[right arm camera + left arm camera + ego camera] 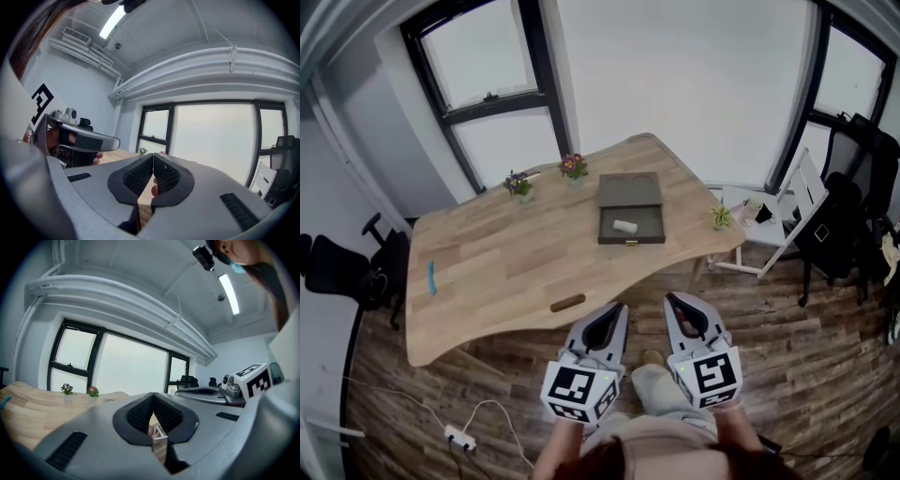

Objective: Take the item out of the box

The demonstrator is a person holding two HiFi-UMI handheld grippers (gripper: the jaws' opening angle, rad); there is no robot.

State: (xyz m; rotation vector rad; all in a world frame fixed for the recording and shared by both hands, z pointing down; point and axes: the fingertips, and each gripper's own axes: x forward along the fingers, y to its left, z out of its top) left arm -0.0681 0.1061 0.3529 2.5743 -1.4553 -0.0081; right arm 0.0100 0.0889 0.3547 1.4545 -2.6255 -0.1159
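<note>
A dark grey box (630, 211) lies open on the far side of the wooden table (487, 253), its lid folded back. A small white item (624, 226) rests inside the tray part. My left gripper (616, 311) and right gripper (673, 301) hover side by side over the floor, short of the table's near edge, both pointing toward the box. In the left gripper view the left gripper (153, 397) has its pads meeting at the tip with nothing held. The right gripper (153, 156) looks the same in its own view, pads together and empty.
Two small flower pots (518, 185) (574, 166) stand at the table's back edge, and a green plant (721, 217) sits at its right corner. A blue object (432, 277) lies at the left. A white chair (778, 225) stands right of the table, a power strip (457, 437) on the floor.
</note>
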